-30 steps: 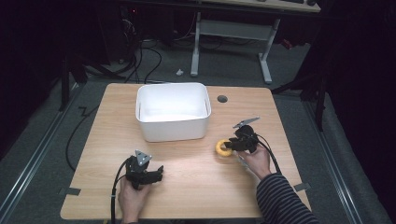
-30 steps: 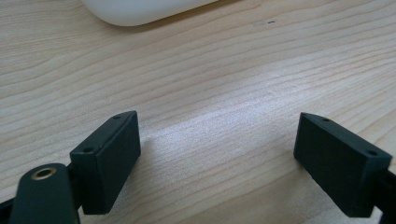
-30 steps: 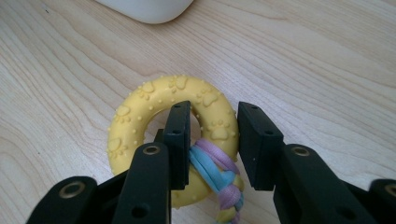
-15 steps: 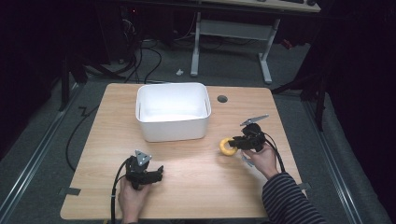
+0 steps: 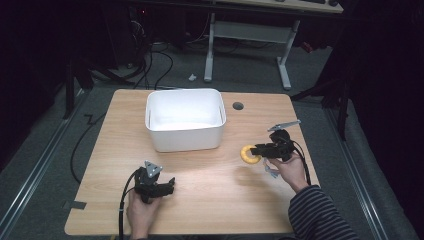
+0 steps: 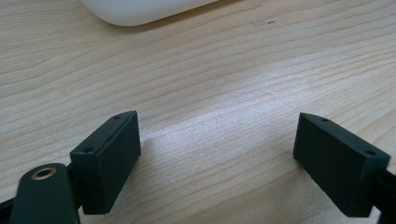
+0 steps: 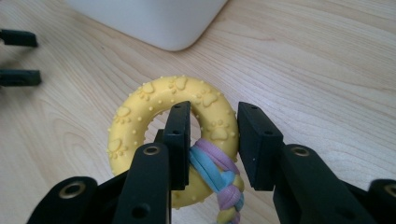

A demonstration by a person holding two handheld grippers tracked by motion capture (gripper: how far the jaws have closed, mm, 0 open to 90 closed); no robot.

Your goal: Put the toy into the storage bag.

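Looking down from the high view, the wooden table carries a white bin at centre, the left gripper low near the front edge, and the right gripper reaching a yellow ring toy right of the bin. Only the left gripper view shows its jaws spread wide over bare wood, the bin's edge beyond. Only the right gripper view reveals paw prints on the ring and a braided rope tied to it; one jaw sits inside the hole, the other outside, closed on the ring's band.
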